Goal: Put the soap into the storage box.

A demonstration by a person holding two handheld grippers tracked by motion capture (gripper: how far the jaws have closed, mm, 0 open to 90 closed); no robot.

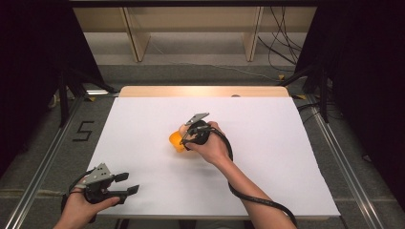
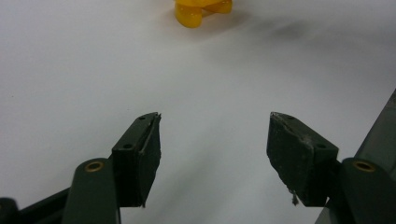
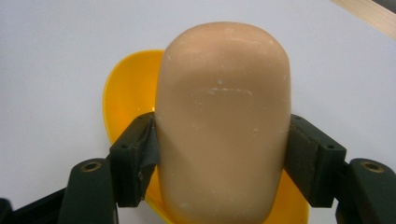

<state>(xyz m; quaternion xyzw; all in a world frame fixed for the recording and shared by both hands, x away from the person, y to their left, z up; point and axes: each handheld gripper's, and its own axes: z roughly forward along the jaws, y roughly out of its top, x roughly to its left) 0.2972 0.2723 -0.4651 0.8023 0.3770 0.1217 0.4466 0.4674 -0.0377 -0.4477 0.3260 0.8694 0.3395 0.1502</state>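
A white sheet covered the surface point(image 1: 267, 181), its wooden far edge bare; a taped "5" point(image 1: 83, 130) marked the floor. Mid-surface, the right tool point(image 3: 222, 144) gripped a tan soap bar point(image 3: 222, 130) over a yellow dish point(image 3: 126, 88). The left tool point(image 2: 215, 140) stood open at the near-left corner.

White table sheet point(image 1: 267, 181), wooden table edge point(image 1: 205, 91), floor cables point(image 1: 282, 47), wooden legs point(image 1: 136, 40) beyond.

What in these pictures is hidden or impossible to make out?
- Peach soap-like bar: whether it rests in the yellow dish or hangs above it; in the right gripper view the bar covers the dish's middle.
- In the high view, the right gripper and hand hide most of the bar.
- In the left gripper view, the picture's top edge cuts off the dish.
- Left gripper: open, holding nothing.
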